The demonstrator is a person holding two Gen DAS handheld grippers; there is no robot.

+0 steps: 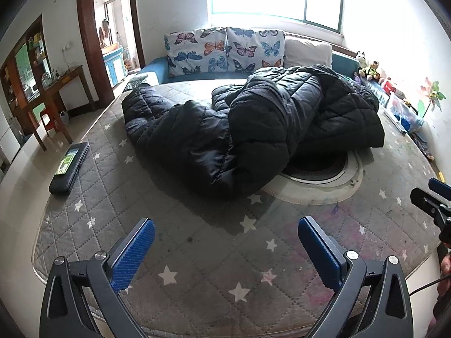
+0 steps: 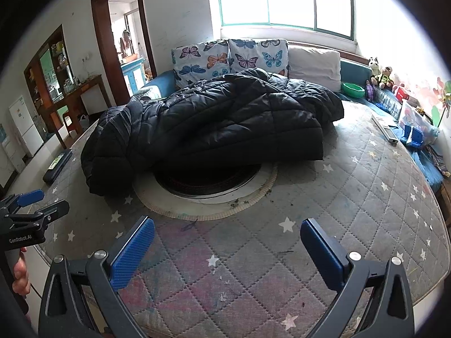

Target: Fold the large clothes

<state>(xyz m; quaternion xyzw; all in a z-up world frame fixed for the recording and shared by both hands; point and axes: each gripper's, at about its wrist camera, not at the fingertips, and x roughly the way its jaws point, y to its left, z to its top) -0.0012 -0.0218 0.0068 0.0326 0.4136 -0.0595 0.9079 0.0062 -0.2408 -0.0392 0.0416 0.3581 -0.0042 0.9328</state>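
A large black quilted puffer coat [image 1: 253, 121] lies crumpled in a heap on the grey star-patterned padded table cover [image 1: 197, 253]; it shows too in the right wrist view as the coat [image 2: 208, 129]. It partly covers a round dark opening [image 2: 208, 183] with a white rim in the cover. My left gripper [image 1: 225, 228] hovers open over the near part of the cover, well short of the coat, holding nothing. My right gripper [image 2: 227, 229] is open too, empty, above the near edge. Each gripper appears at the other view's side: the right gripper [image 1: 431, 197] and the left gripper [image 2: 36, 205].
A dark flat case [image 1: 69, 169] lies at the cover's left edge. Butterfly pillows [image 1: 222, 50] and a white pillow [image 1: 307, 52] stand against a blue sofa behind. Toys and boxes [image 2: 406, 112] crowd the right side, with a green bowl [image 2: 352, 89]. A wooden desk [image 1: 56, 95] stands left.
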